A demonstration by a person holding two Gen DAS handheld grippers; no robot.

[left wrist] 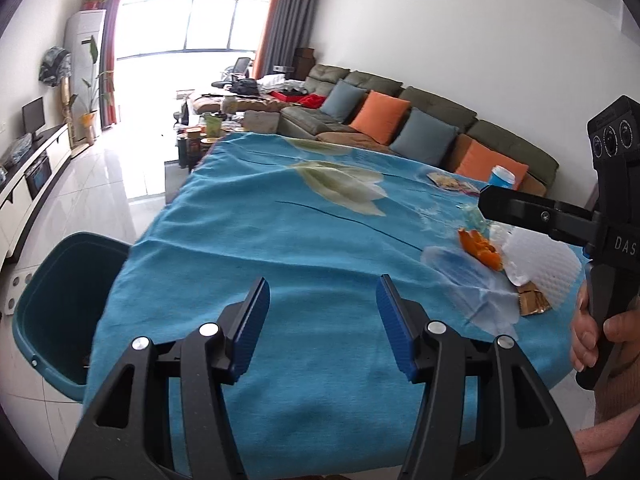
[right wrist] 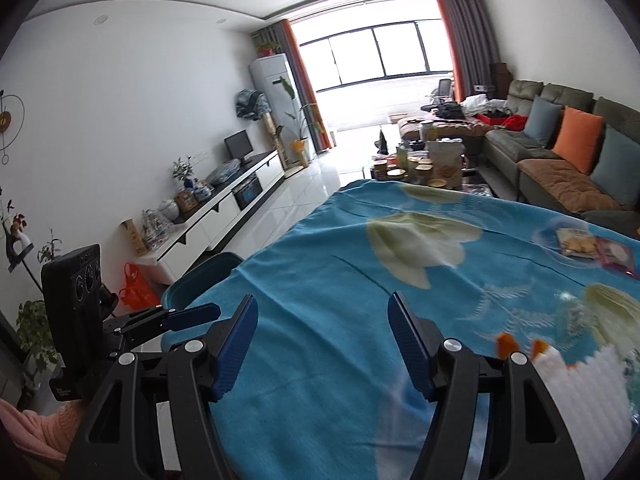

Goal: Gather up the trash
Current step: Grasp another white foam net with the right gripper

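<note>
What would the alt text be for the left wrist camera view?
The open left gripper, holding nothing, hangs over a blue tablecloth. Orange peel, white foam netting and a wrapper lie at right near the right gripper; a teal bin stands at left.

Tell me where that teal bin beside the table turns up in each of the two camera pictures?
Left wrist view: the teal bin sits at the lower left, tucked against the edge of the blue tablecloth.
Right wrist view: only part of the teal bin shows, left of centre, behind the other gripper.
Shared landmark: the orange peel on the cloth, at the right in the left view and at the lower right in the right view.
</note>
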